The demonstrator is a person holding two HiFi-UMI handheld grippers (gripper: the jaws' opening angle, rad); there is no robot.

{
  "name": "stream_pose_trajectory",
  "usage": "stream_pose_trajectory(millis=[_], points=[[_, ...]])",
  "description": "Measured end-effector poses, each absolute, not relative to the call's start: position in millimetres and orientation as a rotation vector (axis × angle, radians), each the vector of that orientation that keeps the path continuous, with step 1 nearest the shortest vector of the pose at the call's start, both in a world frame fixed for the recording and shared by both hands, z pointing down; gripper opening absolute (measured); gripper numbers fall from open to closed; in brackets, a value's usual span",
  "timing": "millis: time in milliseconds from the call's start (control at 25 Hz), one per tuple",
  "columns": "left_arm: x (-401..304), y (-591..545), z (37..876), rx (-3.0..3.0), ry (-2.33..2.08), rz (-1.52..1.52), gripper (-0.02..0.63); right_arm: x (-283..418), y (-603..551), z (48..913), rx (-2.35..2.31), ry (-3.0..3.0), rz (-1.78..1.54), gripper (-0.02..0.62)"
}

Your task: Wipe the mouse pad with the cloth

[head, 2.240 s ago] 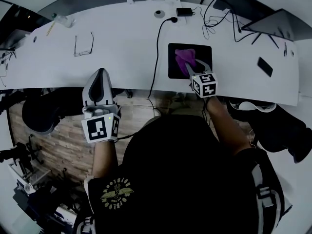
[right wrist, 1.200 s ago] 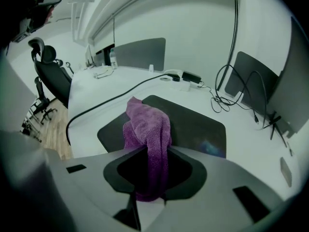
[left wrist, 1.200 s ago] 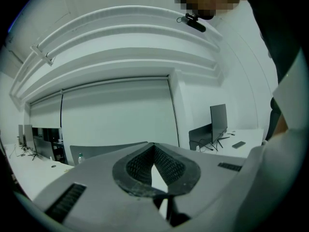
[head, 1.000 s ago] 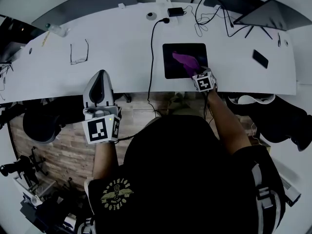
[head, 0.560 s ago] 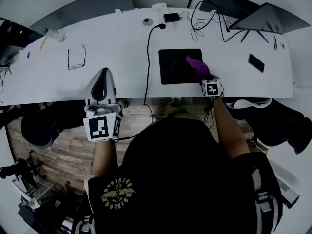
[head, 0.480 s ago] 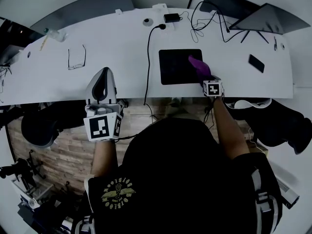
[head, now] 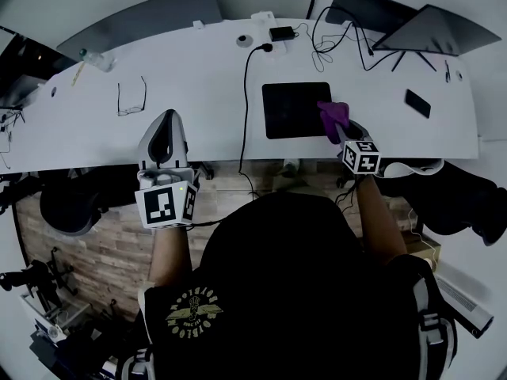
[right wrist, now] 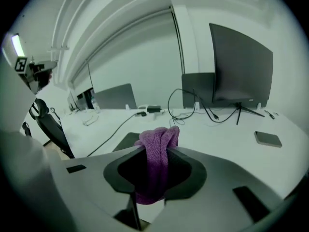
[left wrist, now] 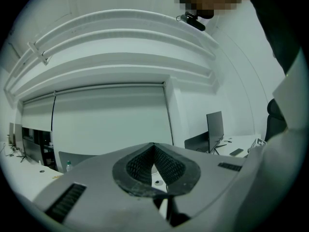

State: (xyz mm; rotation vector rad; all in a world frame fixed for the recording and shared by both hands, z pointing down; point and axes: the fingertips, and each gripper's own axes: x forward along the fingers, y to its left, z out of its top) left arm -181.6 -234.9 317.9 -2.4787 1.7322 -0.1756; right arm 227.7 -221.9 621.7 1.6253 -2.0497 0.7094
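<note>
The black mouse pad [head: 291, 110] lies on the white desk [head: 198, 77], right of centre. The purple cloth [head: 333, 114] sits over the pad's right edge, half on the desk. My right gripper [head: 337, 127] is shut on it, with its marker cube nearer the desk's front edge. In the right gripper view the cloth [right wrist: 157, 146] bulges up between the closed jaws of the right gripper [right wrist: 157, 152], and a corner of the pad [right wrist: 126, 140] shows to the left. My left gripper [head: 164, 121] hovers over the desk's front edge, far left of the pad. Its tips [left wrist: 153, 151] are shut on nothing.
A black cable [head: 247, 85] runs from the back of the desk to the front, just left of the pad. Glasses [head: 131, 97] lie at the left, a phone [head: 417, 103] at the right. A charger [head: 280, 32], tangled wires and monitors [head: 436, 28] sit at the back.
My right gripper has dragged the cloth from the middle of the pad to its right edge and drawn back toward the desk front. The left gripper has stayed put.
</note>
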Motion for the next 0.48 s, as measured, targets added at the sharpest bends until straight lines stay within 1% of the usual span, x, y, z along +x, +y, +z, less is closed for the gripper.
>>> stream_pose_trajectory(millis=[280,480], points=[[-181.8,-222.6,301.2,-2.493,1.680,-0.146,0.002,219.8,-208.9,533.9,1.746,-2.219,0.624,0.098],[-181.2,-211.8,288.0,-2.508,1.647,-0.118,0.002,206.4,-192.1,465.4,1.798,-2.324,0.475,0.098]])
